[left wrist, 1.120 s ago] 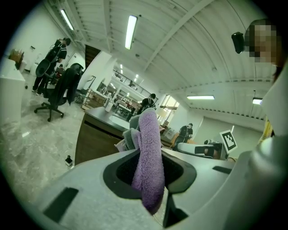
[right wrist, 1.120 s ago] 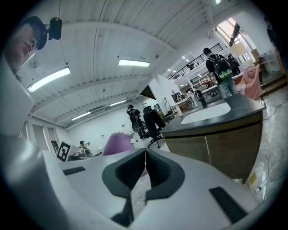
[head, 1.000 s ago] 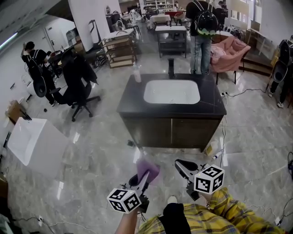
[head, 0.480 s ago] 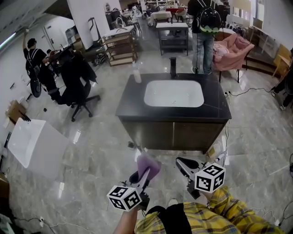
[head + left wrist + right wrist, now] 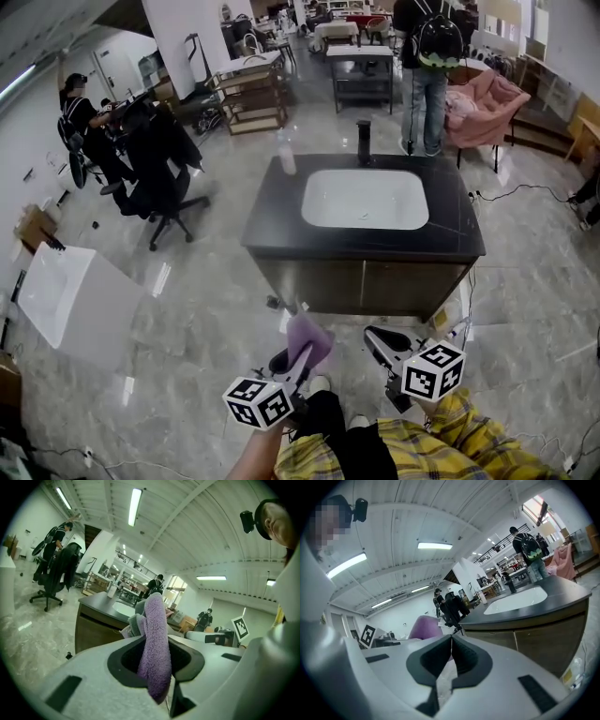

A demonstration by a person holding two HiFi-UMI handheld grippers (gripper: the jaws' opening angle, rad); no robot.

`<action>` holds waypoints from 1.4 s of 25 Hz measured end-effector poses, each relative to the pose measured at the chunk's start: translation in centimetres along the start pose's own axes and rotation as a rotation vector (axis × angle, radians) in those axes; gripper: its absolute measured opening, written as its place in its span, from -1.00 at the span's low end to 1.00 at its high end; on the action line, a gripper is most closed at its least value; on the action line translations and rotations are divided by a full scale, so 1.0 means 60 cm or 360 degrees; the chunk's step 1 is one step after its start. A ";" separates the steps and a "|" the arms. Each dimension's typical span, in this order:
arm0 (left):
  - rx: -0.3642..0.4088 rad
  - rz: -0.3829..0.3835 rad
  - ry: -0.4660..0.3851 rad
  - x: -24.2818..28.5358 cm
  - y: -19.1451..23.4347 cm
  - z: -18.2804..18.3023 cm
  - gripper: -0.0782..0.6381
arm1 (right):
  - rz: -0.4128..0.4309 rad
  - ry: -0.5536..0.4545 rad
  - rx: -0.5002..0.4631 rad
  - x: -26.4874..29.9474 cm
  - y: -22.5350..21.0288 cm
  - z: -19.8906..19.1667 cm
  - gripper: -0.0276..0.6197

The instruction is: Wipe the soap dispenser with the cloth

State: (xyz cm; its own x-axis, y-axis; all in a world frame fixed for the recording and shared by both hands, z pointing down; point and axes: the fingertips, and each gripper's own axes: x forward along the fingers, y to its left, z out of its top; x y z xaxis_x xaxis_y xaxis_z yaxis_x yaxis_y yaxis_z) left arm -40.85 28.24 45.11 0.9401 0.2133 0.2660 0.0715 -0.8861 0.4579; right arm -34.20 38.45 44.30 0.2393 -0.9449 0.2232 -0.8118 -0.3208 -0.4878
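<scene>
Jaws of your left gripper are closed on the purple cloth; in the left gripper view the cloth stands up between them as a folded fleecy ridge, with its lower end hanging below the pads and a greyer fold just beside it. Your right gripper has its jaws pressed fully together with nothing between them, as the right gripper view shows. In the head view both grippers sit low in the frame, side by side and apart, each with its marker cube nearest you, and both point toward the dark cabinet ahead. The soap dispenser, a pale bottle, stands upright at the far left corner of the black counter, well apart from both grippers and from the cloth. A white basin is set into the middle of that counter, and a black faucet rises behind it, to the right of the dispenser. Your yellow plaid clothing fills the bottom edge. On the glossy marble floor to the left are a black office chair and a white box-like unit; beyond the counter a person with a backpack stands facing away
</scene>
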 end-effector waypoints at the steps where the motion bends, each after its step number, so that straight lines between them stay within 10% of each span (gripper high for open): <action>1: 0.0002 -0.0017 0.0002 0.013 0.006 0.006 -0.57 | -0.0018 -0.0004 0.0005 0.007 -0.012 0.004 -0.90; 35: 0.0018 -0.0212 0.0064 0.158 0.338 0.224 -0.57 | -0.0152 -0.0037 -0.0039 0.399 -0.063 0.152 -0.90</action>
State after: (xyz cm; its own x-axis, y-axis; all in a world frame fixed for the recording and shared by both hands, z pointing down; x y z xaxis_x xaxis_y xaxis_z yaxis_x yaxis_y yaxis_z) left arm -26.00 6.76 45.52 0.9079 0.3456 0.2371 0.1989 -0.8533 0.4820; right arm -20.54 16.47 43.80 0.3282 -0.9114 0.2481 -0.7975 -0.4081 -0.4442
